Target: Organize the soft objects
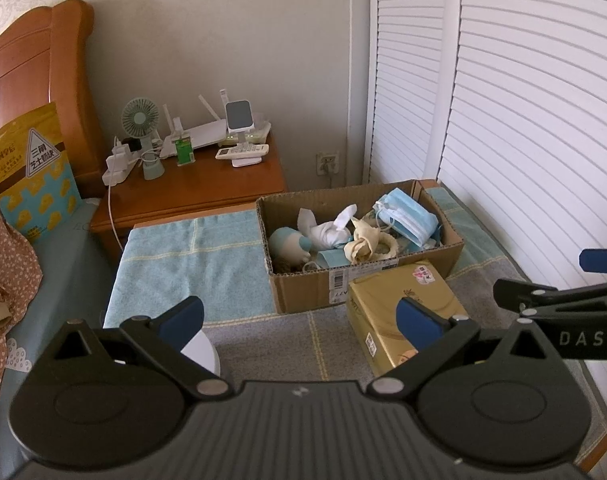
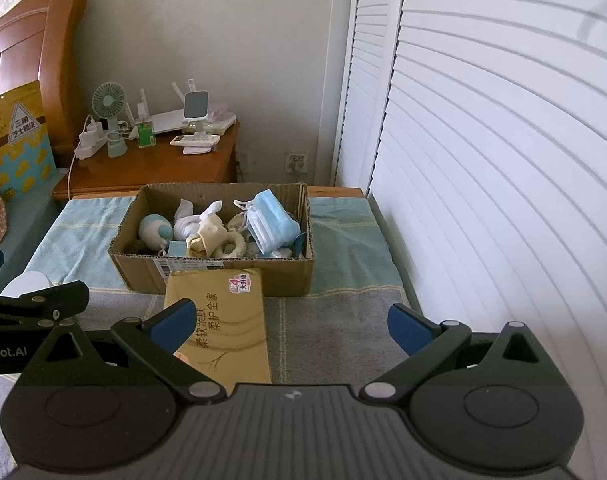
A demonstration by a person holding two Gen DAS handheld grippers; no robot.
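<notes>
Holding both grippers above the bed, we have nothing in either one. Our left gripper [image 1: 299, 326] has its jaws spread wide and released, and our right gripper [image 2: 289, 326] is spread just as wide, also empty.

Just ahead of the jaws lies a gold tissue pack [image 2: 219, 320], flat on the grey part of the checked blanket [image 2: 335, 332]. From the right gripper, the pack sits ahead and to the left, with that gripper's left finger over its near left side. From the left gripper, the pack [image 1: 407, 312] lies to the right, partly behind the right finger. Its long axis runs away from us toward the cardboard box [image 2: 211, 276], and its far end touches or nearly touches the box's near wall.

Inside the box we see soft things already gathered: blue face masks [image 2: 271, 222], white socks [image 2: 191, 216], a cream cloth, a fluffy ring and a small round plush toy [image 2: 153, 230]. A white round object [image 1: 201, 350] rests near the left gripper's left finger.

We judge the tissue pack to be the likely next item. Either gripper is close, though the right one faces it more squarely along its length, so closing across its narrow width looks the simpler grasp.
</notes>
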